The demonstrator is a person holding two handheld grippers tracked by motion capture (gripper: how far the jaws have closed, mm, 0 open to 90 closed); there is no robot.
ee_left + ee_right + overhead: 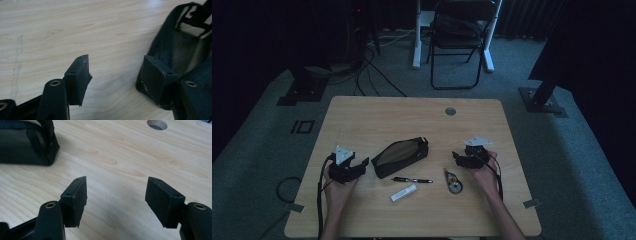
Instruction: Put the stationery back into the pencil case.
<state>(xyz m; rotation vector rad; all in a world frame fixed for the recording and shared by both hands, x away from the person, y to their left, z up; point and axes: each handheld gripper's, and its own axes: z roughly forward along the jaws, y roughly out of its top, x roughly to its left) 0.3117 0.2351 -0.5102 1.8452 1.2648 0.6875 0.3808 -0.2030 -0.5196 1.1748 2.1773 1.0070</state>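
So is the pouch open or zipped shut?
Open: the pouch lies on the table with its mouth spread, pale lining visible inside.

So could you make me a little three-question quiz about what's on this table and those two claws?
1. True or false: the left claw is clamped on the black pouch.
2. Which item lies nearest the right claw? A) black pen B) tape dispenser C) white stick
3. Fill in: the pen lies between the pouch and the ____.

Key: 1 false, both claws are open and hold nothing. 2 B. 3 white stick.
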